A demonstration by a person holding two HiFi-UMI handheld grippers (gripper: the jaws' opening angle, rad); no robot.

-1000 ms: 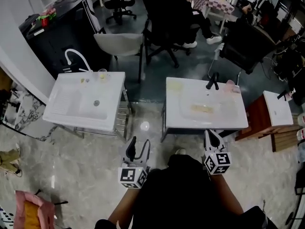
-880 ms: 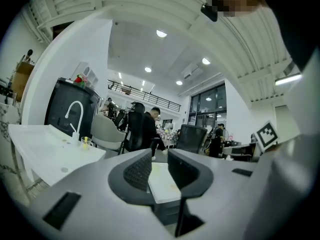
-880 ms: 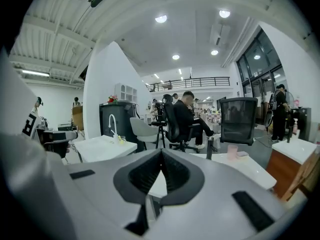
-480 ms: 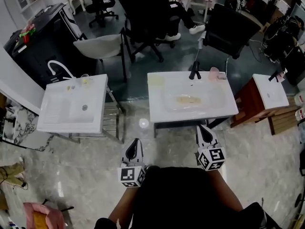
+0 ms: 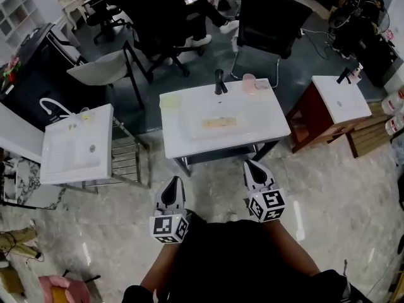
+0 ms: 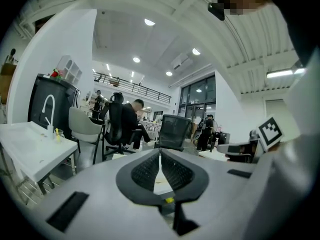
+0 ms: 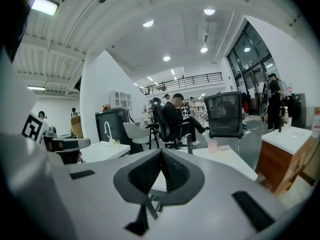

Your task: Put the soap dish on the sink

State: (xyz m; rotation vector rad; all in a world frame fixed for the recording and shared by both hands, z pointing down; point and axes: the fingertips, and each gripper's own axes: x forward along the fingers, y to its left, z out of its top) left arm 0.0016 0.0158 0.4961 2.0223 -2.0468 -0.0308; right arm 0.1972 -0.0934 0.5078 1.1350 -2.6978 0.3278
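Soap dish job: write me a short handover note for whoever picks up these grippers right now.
Left gripper: shut, empty.
Right gripper: shut, empty.
Both are held short of the middle sink, touching nothing.
Soap dish: not surely identifiable. A flat pinkish item beside the pink cup at that sink's back right may be it.
Done: nothing gripped.
Left: confirm which item is the dish, then grip it and set it on the sink.

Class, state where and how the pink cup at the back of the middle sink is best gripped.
Probably its side wall, approached level from the front edge of the sink: the pink cup stands upright, the black tap stands beside it on the left, and its front is open.
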